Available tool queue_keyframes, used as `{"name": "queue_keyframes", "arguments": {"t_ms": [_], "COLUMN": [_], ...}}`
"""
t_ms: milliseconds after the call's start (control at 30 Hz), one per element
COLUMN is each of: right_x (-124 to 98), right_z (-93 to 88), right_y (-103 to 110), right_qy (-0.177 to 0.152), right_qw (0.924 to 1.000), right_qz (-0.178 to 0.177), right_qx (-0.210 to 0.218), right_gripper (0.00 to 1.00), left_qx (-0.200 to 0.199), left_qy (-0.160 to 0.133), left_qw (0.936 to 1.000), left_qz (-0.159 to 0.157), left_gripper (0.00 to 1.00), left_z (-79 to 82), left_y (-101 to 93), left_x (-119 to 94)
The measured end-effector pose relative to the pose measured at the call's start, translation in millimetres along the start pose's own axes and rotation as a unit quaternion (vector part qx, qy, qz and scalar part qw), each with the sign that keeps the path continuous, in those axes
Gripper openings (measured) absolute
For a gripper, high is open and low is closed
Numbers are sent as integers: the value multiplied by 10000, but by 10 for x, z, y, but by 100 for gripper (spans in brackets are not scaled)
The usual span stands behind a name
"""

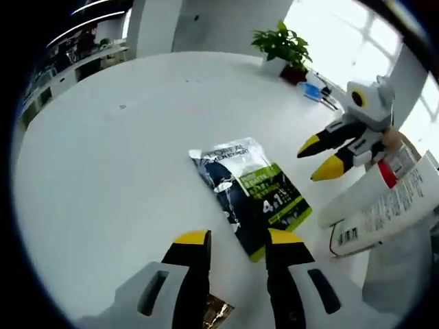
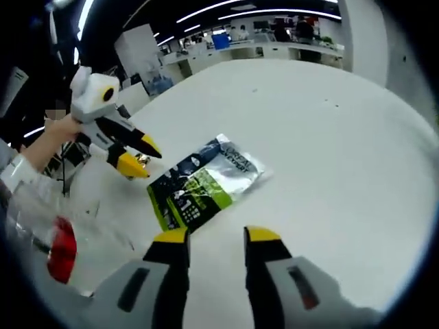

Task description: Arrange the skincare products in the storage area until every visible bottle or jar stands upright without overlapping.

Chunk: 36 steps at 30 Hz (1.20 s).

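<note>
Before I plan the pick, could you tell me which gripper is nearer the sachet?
Left. The left gripper sits at the sachet's edge; the right gripper hovers beside it.

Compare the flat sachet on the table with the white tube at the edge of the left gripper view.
The sachet is dark with a green panel; the tube is white with black print. The sachet is a thin packet lying flat on the table; the tube is rounder and slants at the picture's edge. Both are printed packaging.
</note>
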State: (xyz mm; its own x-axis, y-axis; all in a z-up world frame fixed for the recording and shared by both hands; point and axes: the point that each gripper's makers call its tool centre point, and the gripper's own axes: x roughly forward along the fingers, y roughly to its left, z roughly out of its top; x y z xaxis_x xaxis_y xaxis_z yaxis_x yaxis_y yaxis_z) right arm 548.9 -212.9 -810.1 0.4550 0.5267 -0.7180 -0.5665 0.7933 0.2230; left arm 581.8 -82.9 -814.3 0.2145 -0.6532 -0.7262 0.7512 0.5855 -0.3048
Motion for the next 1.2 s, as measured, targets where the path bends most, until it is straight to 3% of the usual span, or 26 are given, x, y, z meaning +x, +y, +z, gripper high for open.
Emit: {"name": "queue_keyframes", "arguments": {"t_ms": [400,1000,1200], "right_x": [238,303,292], "right_z": [-7,60,61], "right_y": [8,86,73], "right_qy": [-4,-112,-153], "right_qw": [9989,9981,9973], "right_qz": [110,136,100], "right_qx": [458,592,706], "right_gripper": [25,12,7], "left_qx": [-246,-518,-778], "left_qy": [-27,-93,-150], "left_qw": [9997,9986,9968], "left_qz": [-79,-110,-103], "left_gripper": [23,12,6], "left_z": [64,88,86], "left_y": [5,15,26], "left_x": [202,281,296]}}
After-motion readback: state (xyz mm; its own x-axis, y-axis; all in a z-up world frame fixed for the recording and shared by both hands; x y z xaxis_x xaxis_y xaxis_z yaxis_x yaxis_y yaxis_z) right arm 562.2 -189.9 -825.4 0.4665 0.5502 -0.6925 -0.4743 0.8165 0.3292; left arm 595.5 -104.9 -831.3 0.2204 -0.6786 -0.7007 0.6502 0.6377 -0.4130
